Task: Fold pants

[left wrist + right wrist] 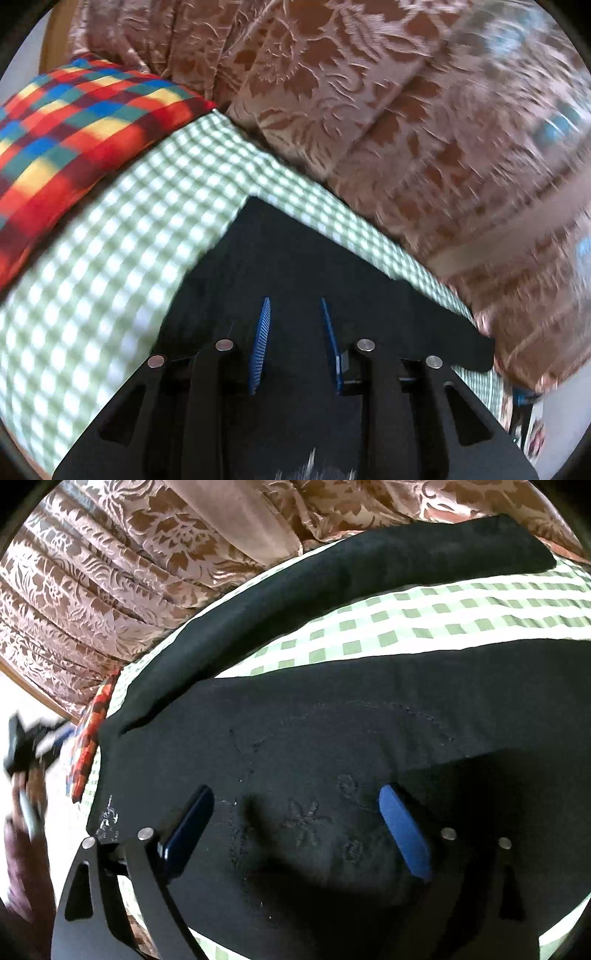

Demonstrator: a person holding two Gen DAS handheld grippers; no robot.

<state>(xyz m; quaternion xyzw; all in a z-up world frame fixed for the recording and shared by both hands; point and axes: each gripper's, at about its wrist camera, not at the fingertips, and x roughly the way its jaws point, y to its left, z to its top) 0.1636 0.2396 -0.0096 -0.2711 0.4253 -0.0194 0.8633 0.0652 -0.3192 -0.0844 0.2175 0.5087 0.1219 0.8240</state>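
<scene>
Black pants (332, 716) lie spread on a green-and-white checked bed sheet (424, 613), one leg curving along the far edge (332, 572). My right gripper (295, 797) is open wide, just above the embroidered seat of the pants, blue pads (404, 830) apart and nothing between them. My left gripper (294, 301) hovers over a corner of the black pants (280, 254), its blue pads (262, 339) a small gap apart and empty. The left view is blurred by motion.
A bright plaid pillow (74, 140) lies on the sheet (110, 277) at the left. Brown floral curtains (369, 92) hang along the bed's far side, also in the right wrist view (110, 572). The other hand and gripper (26, 746) show at the left edge.
</scene>
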